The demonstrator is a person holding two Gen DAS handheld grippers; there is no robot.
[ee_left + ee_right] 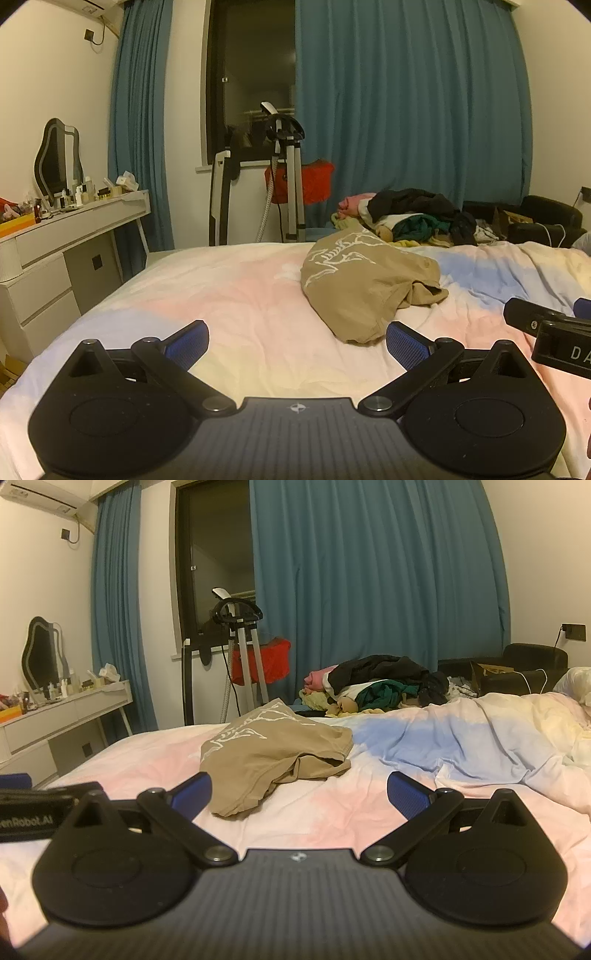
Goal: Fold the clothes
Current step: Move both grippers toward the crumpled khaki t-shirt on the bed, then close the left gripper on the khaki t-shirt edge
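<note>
While both of my tools hang just above the bed (229,295), nothing sits between their blue pads: my left gripper (297,345) is spread wide and released, and my right gripper (299,795) is likewise splayed and grasping nothing. From the left wrist view I see the tan shirt (362,284) lying crumpled on the pastel duvet, ahead and a little to the right of the left gripper, its white line print facing up toward the far edge. From the right wrist view the same shirt lies ahead and to the left, its near hem close to the left pad of my right gripper but apart from it. Beyond the shirt, at the far side of the bed, a pile of clothes (380,686) in black, green, pink and yellow sits heaped together. Blue curtains (406,103) hang behind it beside a dark window (251,74). A garment steamer (284,166) stands near the window, and a white dresser (70,236) with a mirror (55,158) and small bottles lines the left wall.
</note>
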